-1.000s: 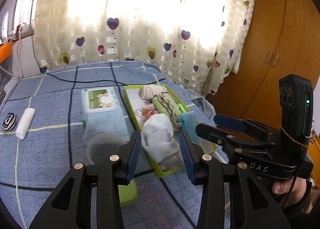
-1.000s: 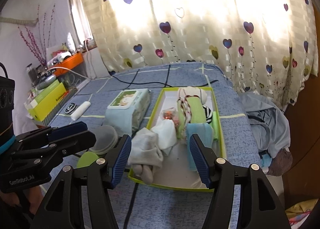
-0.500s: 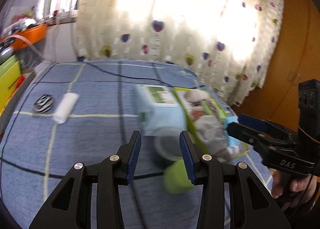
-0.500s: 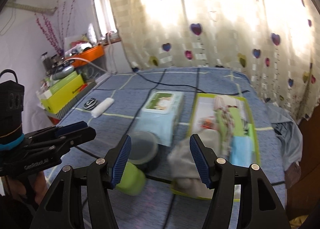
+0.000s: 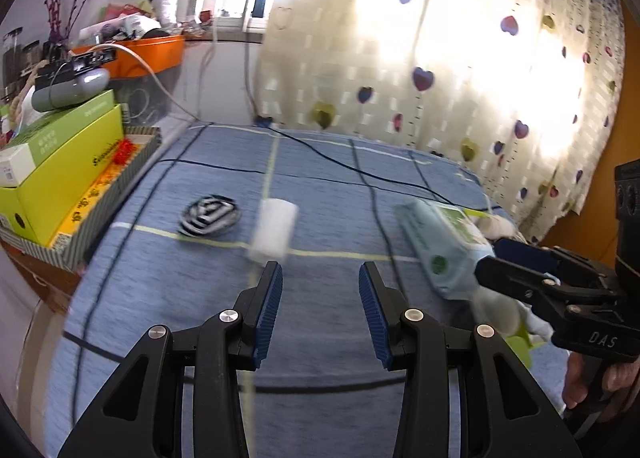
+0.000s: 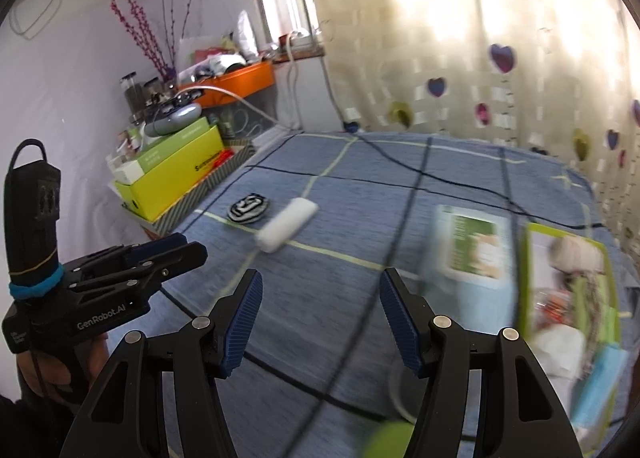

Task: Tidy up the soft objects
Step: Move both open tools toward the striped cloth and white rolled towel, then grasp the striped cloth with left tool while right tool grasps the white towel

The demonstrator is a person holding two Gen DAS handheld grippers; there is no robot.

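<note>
Left hand-held gripper [image 5: 320,312] gaping, nothing between the jaws, aimed at the white rolled cloth [image 5: 274,232] lying on the blue bed [image 5: 320,185] just ahead, beside a striped rolled sock [image 5: 209,215]. Right hand-held gripper [image 6: 320,320] likewise wide and empty; same white roll [image 6: 287,225] farther off, green tray [image 6: 528,278] of soft things at right. Probably light and squashy; best pinched across the middle.

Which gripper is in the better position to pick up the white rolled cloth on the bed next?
Probably the left. The white rolled cloth lies just beyond the open, empty left gripper, nearly in line. The right gripper, also open and empty, sees the cloth farther off, to its left.
</note>
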